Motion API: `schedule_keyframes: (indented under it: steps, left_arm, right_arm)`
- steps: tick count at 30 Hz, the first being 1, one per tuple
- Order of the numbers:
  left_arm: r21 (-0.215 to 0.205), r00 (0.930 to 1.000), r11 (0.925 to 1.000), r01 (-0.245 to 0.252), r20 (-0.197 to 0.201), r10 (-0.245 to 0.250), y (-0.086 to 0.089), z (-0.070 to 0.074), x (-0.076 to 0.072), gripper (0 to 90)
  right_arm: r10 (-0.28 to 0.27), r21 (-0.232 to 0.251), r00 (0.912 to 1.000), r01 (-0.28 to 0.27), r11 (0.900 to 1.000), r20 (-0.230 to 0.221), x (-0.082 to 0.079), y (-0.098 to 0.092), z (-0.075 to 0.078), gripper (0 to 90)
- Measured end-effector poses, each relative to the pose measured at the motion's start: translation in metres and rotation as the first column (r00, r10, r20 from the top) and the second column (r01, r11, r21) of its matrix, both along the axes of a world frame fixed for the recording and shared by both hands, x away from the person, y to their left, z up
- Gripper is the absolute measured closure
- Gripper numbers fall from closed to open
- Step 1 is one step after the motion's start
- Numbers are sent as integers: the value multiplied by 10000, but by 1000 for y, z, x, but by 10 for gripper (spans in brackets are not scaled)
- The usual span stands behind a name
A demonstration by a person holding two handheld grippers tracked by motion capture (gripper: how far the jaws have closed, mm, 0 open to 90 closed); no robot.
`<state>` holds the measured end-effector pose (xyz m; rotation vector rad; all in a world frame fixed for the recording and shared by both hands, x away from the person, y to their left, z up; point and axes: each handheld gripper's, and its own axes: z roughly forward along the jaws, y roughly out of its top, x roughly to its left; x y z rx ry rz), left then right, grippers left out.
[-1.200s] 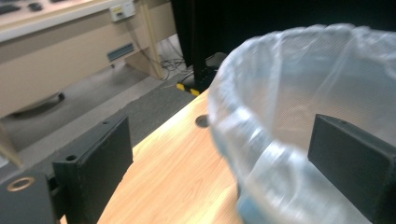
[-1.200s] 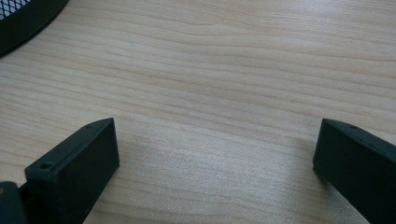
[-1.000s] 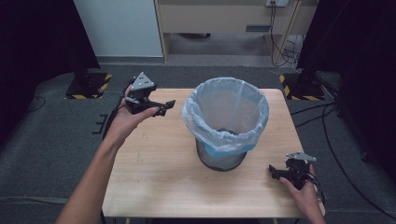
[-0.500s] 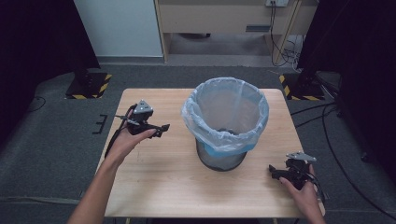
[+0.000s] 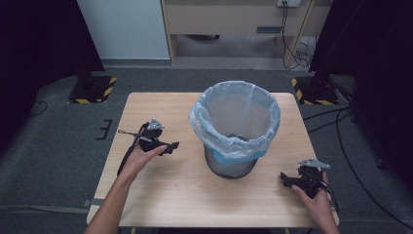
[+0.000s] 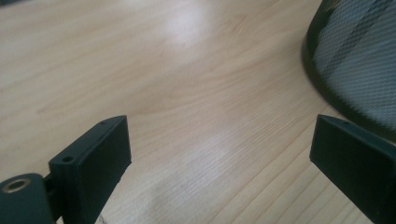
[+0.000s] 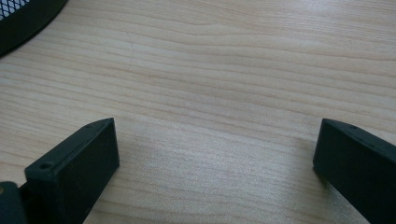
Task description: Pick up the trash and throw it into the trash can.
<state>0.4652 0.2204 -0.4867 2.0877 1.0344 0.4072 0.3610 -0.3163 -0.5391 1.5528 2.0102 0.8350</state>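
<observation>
L gripper [image 5: 171,145] low near desk's left edge, jaws spread wide, empty; R gripper [image 5: 284,177] by near-right corner, same; black mesh bin w/ blue liner [image 5: 235,127] between.

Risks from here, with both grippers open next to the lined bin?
1. The left gripper sits low and open near the mesh bin; a jaw could catch the mesh or shove the bin, which looks light.
2. The bag liner is only folded over the rim; grabbing it on one side might pull it off or tip the bin.
3. The right gripper rests near the table edge, cable trailing off.
</observation>
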Motion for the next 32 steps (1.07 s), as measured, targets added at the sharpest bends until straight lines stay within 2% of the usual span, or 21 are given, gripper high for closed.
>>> schedule_keyframes:
  steps: [3,7,9,14,18,24,28,30,32]
  left_arm:
    - [488,9997,9988,-73,-216,83,0,-12,2,39]
    - [1223,9989,9923,-218,-384,267,0,-25,5,39]
    - [1361,9984,9902,-319,-411,378,2,-29,5,39]
    - [1267,9967,9897,-662,-391,717,6,-38,6,26]
    - [1378,9969,9886,-613,-412,675,6,-44,6,27]
    - [789,9979,9951,-600,-201,618,6,-51,5,18]
    - [772,9969,9943,-736,-215,755,6,-51,4,14]
    - [798,9940,9914,-1041,-243,1063,5,-51,2,4]
    - [807,9937,9909,-1073,-245,1096,5,-51,2,3]
  right_arm:
    - [-5,1,10000,5,10000,0,0,0,0,3]
    - [-11,1,10000,11,10000,0,0,0,0,4]
    - [-11,1,10000,11,10000,1,0,0,0,3]
    - [-11,2,10000,11,10000,0,0,0,0,3]
    - [-11,-1,10000,11,10000,3,0,0,0,3]
    - [-10,-3,10000,10,10000,2,0,0,0,3]
    - [-11,-1,10000,11,10000,-1,0,0,0,3]
    - [-11,-1,10000,11,10000,0,0,0,0,3]
    - [-11,-2,10000,11,10000,2,0,0,0,3]
